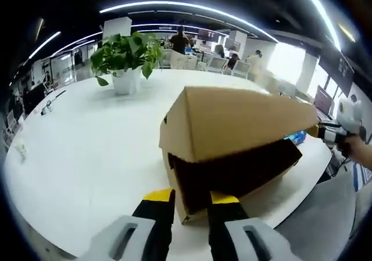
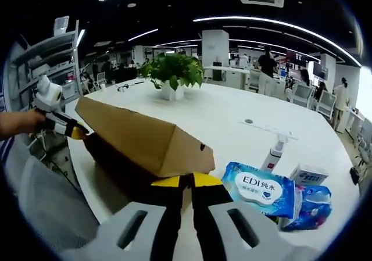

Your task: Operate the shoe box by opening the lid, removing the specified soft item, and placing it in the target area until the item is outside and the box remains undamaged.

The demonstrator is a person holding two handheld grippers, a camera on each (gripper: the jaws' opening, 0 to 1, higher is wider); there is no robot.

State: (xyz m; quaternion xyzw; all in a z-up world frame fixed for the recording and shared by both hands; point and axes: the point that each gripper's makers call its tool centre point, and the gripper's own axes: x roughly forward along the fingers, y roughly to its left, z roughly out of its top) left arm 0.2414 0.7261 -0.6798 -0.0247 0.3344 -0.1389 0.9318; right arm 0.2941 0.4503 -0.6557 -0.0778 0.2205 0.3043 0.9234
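Observation:
A brown cardboard shoe box (image 1: 232,174) lies on the white table (image 1: 87,145), its lid (image 1: 238,118) tilted up over a dark inside whose contents are hidden. My left gripper (image 1: 192,200) has its jaws either side of the box's near corner wall. In the right gripper view the lid (image 2: 139,136) slopes toward me, and my right gripper (image 2: 187,181) is shut on its near edge. The right gripper (image 1: 325,133) shows at the lid's far corner in the left gripper view. The left gripper (image 2: 72,130) shows at the box's far end in the right gripper view.
A potted plant (image 1: 125,54) (image 2: 173,72) stands mid-table. Beside the box lie a blue wipes pack (image 2: 258,188) (image 1: 295,137), a second blue pack (image 2: 314,208), a small white carton (image 2: 308,174) and a white bottle (image 2: 276,150). People sit at desks behind.

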